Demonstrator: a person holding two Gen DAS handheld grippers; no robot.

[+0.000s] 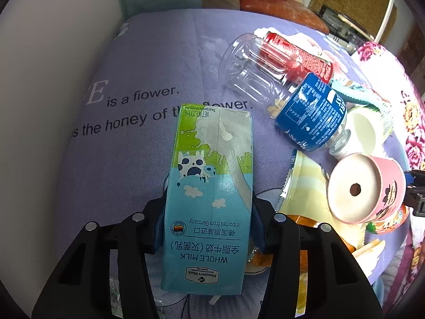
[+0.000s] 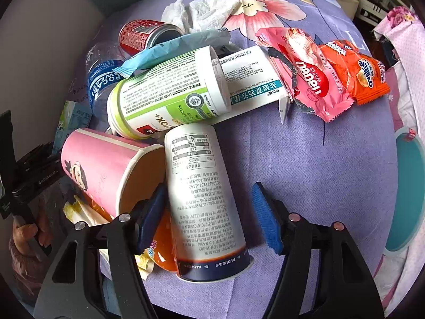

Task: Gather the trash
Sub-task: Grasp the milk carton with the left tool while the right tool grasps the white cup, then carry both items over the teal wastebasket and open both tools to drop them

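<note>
My left gripper (image 1: 208,220) is shut on a blue and green whole milk carton (image 1: 209,186), held above the purple bedspread (image 1: 127,159). My right gripper (image 2: 209,218) is open, its blue pads on either side of a white yogurt cup (image 2: 204,202) lying on its side; the left pad touches it, the right pad stands apart. A pink paper cup (image 2: 106,170) lies just left of it and also shows in the left wrist view (image 1: 366,188). Behind lie a green-white supplement tub (image 2: 170,93), a blue-labelled clear bottle (image 1: 292,90) and a red can (image 1: 300,53).
Pink and orange snack wrappers (image 2: 318,71), a medicine box (image 2: 252,79) and crumpled tissues (image 2: 207,8) lie at the back of the bedspread. A teal bin rim (image 2: 409,194) shows at the right edge. A white wall (image 1: 53,66) runs along the left.
</note>
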